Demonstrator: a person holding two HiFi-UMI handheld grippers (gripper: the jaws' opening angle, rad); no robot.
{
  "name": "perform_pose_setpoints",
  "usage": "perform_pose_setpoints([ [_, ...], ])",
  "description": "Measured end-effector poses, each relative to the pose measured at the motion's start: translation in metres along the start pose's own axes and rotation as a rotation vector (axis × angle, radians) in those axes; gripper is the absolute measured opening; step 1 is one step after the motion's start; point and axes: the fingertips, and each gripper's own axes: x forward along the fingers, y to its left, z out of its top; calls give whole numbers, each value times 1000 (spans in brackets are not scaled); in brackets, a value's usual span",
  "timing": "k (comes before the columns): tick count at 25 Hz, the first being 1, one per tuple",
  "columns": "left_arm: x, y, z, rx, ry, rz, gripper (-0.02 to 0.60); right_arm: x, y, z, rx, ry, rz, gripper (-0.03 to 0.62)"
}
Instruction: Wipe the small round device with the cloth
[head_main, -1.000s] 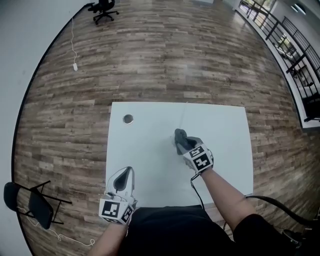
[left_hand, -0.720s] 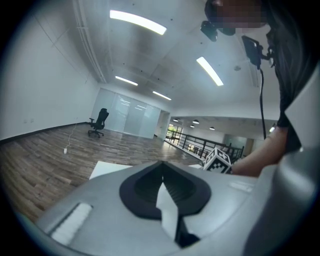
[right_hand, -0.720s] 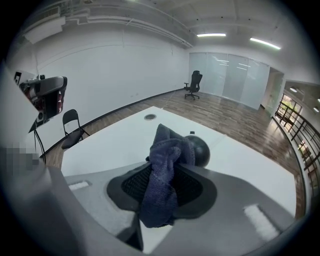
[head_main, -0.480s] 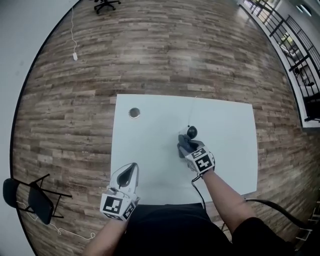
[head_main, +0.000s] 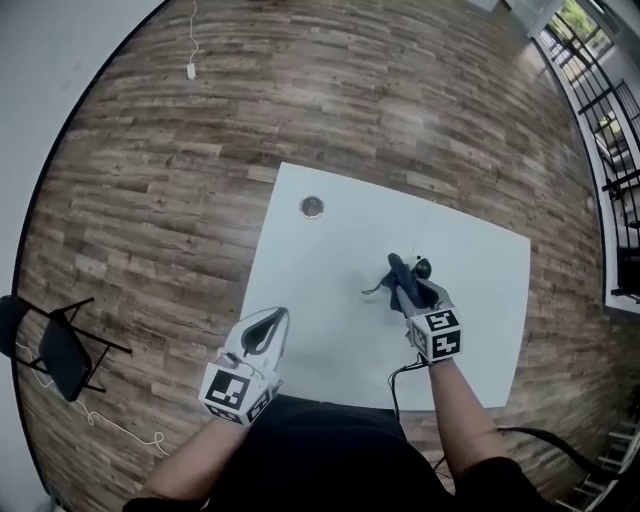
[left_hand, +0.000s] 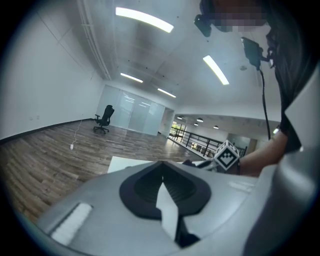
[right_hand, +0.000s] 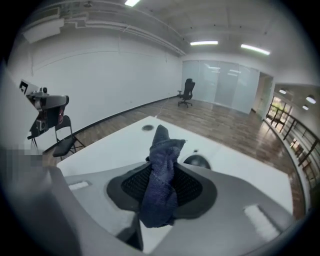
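My right gripper (head_main: 404, 285) clamps the cloth (right_hand: 161, 175) just beside the small round device (right_hand: 196, 161) (left gripper (left_hand: 161, 176) closed, empty); the wiping seems unfinished.

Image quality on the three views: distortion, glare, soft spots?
Head view: heavy fisheye, floorboards bow, black corners; the white table is evenly lit, no glare. Left gripper view: ceiling light strips blow out, the room is sharp. Right gripper view: cloth sharp between the jaws, dark rim all round.

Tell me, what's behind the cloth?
A round black device sits on the table just behind the cloth. Only its top shows; the right gripper hides the rest.
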Motion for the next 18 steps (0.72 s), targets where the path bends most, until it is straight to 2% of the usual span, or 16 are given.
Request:
perform_pose_setpoints([
  [3,2,0,-1,-30,-19,-9,6,-30,-45,39,-39,-87,-152,126],
  [7,5,0,-5,-62,-31,-19,6,-35,-73,56,-229,-13,-259,126],
  [10,5,2,-7,-77,-38,-15,6,-24,-72,57,-330,51,-266,126],
  [15,-2,13,-15,-112,-32,14,6,-9,-56,40,-369,176,-238,126],
  [18,-3,15,-19,-133,-35,21,6,-2,-50,33,-335,213,-213,126],
])
